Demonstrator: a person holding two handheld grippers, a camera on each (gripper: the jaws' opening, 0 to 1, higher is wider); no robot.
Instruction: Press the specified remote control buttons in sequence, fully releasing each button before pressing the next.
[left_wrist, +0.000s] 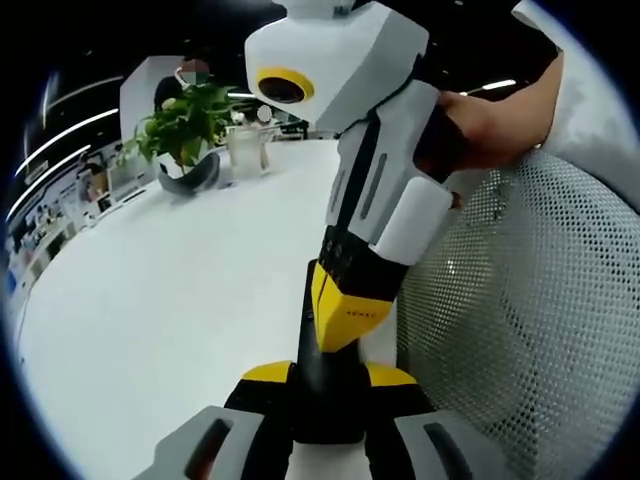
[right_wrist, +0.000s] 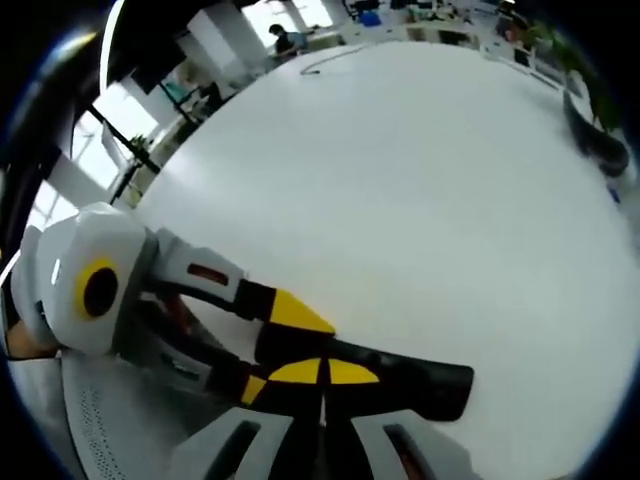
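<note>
Left gripper view, left to right: potted plant (left_wrist: 183, 135) in a dark pot and a clear glass container (left_wrist: 247, 150) at the far side of the white table (left_wrist: 150, 300). Black remote control (left_wrist: 322, 385) lies on the table, clamped between the 2 yellow-tipped jaws of the left gripper (left_wrist: 328, 382). Right gripper (left_wrist: 345, 318) reaches down from above, its tips touching the remote; a hand (left_wrist: 490, 125) holds it. White mesh chair back (left_wrist: 530, 320) at right.

Right gripper view: left gripper (right_wrist: 262, 345) enters from the left, holding the remote (right_wrist: 400, 380). Right gripper (right_wrist: 322, 372) jaws are closed together, tips on the remote.
</note>
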